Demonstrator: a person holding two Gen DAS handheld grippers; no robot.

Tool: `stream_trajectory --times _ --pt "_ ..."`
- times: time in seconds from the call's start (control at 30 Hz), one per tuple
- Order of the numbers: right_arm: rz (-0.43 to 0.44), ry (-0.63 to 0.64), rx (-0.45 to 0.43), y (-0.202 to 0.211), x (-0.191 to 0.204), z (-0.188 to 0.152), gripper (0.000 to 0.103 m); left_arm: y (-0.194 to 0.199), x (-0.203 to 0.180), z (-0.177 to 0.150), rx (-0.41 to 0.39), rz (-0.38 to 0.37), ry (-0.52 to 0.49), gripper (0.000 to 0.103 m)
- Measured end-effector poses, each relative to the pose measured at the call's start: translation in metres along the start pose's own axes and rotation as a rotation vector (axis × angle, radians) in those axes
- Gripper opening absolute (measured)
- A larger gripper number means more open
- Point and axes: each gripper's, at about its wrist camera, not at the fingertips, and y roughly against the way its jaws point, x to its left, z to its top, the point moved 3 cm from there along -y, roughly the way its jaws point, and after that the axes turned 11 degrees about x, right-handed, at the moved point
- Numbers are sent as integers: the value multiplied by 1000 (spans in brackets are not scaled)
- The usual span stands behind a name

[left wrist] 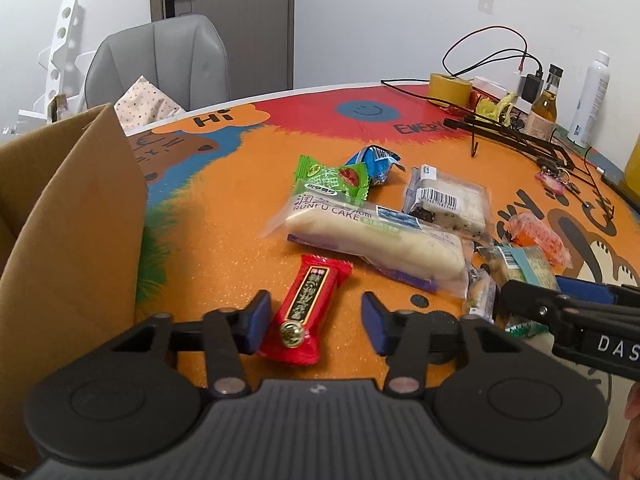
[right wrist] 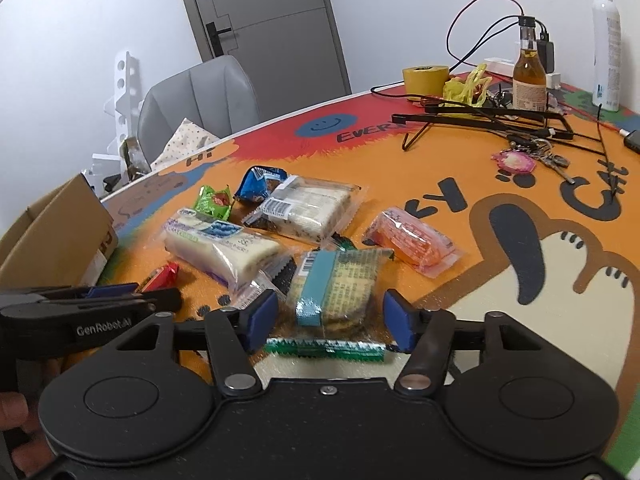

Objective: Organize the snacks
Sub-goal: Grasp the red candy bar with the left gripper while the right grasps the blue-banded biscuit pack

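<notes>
1. Seen from the left wrist: left gripper [left wrist: 316,322] low over a colourful cartoon-printed table [left wrist: 224,232], blue pads either side of a red snack bar [left wrist: 306,304].
2. Left pad touching or nearly touching the red wrapper's edge; right pad clearly apart from it, with bare table between. Claw released, nothing clasped.
3. Red snack bar lying flat, long axis running away from the camera, near end between the pads.
4. Beyond it, a long clear-wrapped cake roll [left wrist: 372,240] printed "RUNFU CAKE", lying across the table.
5. Behind the roll: a green candy packet [left wrist: 330,180], a blue packet [left wrist: 374,164] and a clear-wrapped cake slice [left wrist: 448,200] with a barcode.
6. At left, an open cardboard box [left wrist: 76,216], its flap standing just beside the snacks.
7. Seen from the right wrist: right gripper [right wrist: 330,322] astride a clear-wrapped cookie pack [right wrist: 336,288] with a teal label and green serrated edge.
8. Both blue pads standing off the pack's sides, small gaps visible. Claw released, pack resting on the table between the pads.
9. Just right of that pack, an orange-wrapped snack [right wrist: 412,240]; further back, the cake roll and cake slice.
10. Far right of the table: yellow tape roll [right wrist: 426,76], amber glass bottle [right wrist: 530,76], white spray bottle [right wrist: 606,48], tangled cables and a bunch of keys [right wrist: 540,156].
11. Grey chair [right wrist: 200,96] behind the table, grey door [right wrist: 272,12] in the back wall.
</notes>
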Motion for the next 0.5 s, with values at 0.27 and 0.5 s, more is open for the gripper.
stream_trajectory --times 0.27,0.5 --pt "33 -1 -5 14 -1 -10 41 12 -1 -8 1 -39 4 22" --pt "44 -23 -29 29 0 -13 41 30 0 -14 -17 -56 0 20"
